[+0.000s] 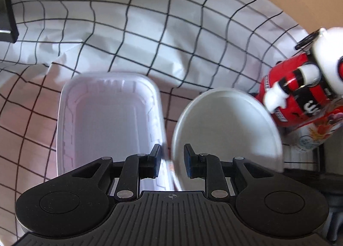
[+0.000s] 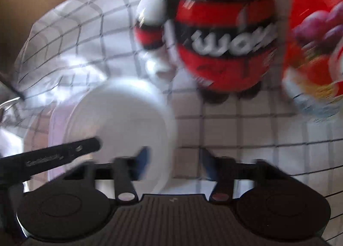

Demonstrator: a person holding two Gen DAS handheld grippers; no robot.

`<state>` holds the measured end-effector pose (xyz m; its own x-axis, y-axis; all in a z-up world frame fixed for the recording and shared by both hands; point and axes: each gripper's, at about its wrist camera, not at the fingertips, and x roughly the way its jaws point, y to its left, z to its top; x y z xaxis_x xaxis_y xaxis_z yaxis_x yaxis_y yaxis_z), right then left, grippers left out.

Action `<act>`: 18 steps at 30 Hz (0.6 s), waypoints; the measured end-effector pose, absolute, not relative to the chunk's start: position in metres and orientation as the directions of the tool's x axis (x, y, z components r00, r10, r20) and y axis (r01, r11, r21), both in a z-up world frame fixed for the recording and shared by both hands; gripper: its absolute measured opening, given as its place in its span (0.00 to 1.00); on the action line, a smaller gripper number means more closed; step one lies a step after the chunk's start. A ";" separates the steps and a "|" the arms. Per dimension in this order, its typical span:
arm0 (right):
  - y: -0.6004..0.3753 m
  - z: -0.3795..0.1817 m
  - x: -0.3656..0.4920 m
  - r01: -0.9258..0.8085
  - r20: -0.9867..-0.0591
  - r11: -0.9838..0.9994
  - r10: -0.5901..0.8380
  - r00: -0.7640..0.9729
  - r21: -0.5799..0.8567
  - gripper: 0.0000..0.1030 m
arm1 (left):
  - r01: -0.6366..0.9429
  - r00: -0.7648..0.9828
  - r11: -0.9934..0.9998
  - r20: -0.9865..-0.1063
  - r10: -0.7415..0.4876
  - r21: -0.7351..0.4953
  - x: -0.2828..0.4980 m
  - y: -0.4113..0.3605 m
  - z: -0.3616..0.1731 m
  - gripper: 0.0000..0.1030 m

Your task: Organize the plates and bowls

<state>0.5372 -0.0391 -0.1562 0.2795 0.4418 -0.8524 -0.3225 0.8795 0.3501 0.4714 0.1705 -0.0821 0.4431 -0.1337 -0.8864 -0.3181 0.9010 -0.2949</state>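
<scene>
In the left wrist view a white rectangular tray lies on the checked cloth at centre left. A round white plate stands tilted to its right. My left gripper straddles the plate's near rim and the tray's right edge, its jaws narrowly apart; whether they clamp the rim I cannot tell. In the blurred right wrist view the white plate sits at left over the tray. My right gripper is open, its left finger in front of the plate's right edge.
A red, black and white figure-shaped container stands at the right, close behind the plate; it also shows in the right wrist view. A fruit-printed packet stands beside it. The left gripper's black finger crosses the plate. A dark object stands far left.
</scene>
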 end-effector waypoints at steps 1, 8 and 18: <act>-0.039 -0.152 0.533 -0.327 -0.849 0.880 0.442 0.291 0.346 0.33 | -0.314 0.448 0.902 -0.884 -0.133 -0.295 0.469 0.170 -0.077 0.25; -0.060 -0.093 0.486 -0.397 -0.767 0.865 0.471 0.435 0.306 0.33 | -0.238 0.561 0.910 -0.813 -0.157 -0.340 0.430 0.154 -0.016 0.23; -0.138 -0.030 0.395 -0.390 -0.670 0.880 0.464 0.579 0.272 0.33 | 0.005 0.511 0.922 -0.791 -0.336 -0.388 0.381 0.087 0.033 0.22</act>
